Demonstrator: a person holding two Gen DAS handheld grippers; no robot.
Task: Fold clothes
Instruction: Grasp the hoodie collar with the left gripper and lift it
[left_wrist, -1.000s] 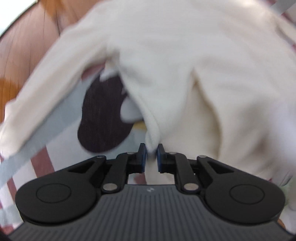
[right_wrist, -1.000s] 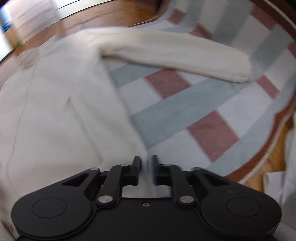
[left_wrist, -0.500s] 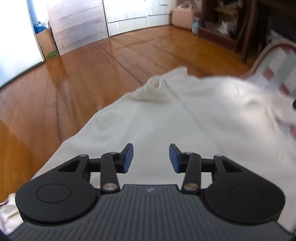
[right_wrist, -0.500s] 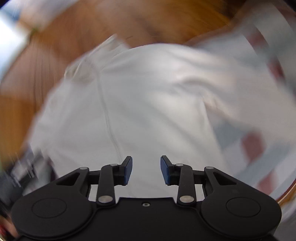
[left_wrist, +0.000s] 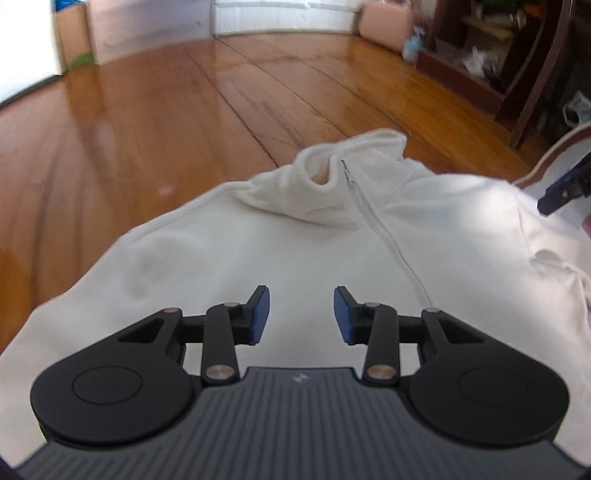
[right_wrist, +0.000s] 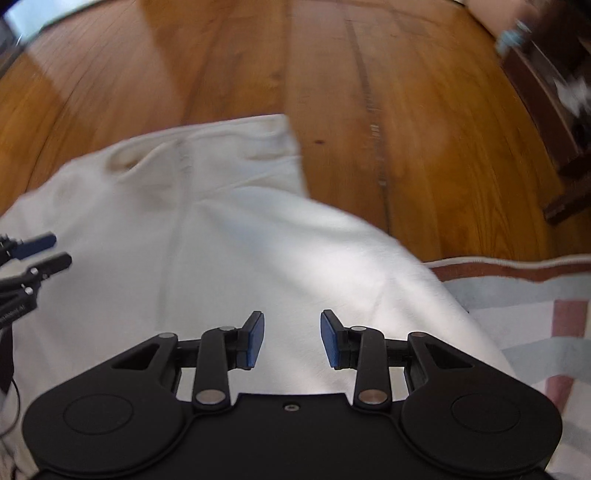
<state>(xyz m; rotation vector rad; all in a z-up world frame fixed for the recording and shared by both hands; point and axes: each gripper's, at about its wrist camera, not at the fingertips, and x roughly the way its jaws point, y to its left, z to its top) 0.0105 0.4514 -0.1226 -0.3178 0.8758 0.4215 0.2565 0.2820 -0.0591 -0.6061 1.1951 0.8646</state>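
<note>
left gripper (left_wrist: 301, 314): jaws apart, empty | right gripper (right_wrist: 291, 339): jaws apart, empty, angled down

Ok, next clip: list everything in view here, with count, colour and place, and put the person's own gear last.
jacket: one, cream white, zipped, spread flat, collar towards the bare floor, partly on the rug
rug: one, grey, white and dull-red checks, under the jacket's right side
floor: brown wood boards, all around
case: one, pink, far wall
shelf: one, dark wood, far right, small items on it too blurred to name
box: one, brown cardboard, far left
left claw: black with blue pads, open, over the jacket, holding nothing
right claw: same, open, empty
</note>
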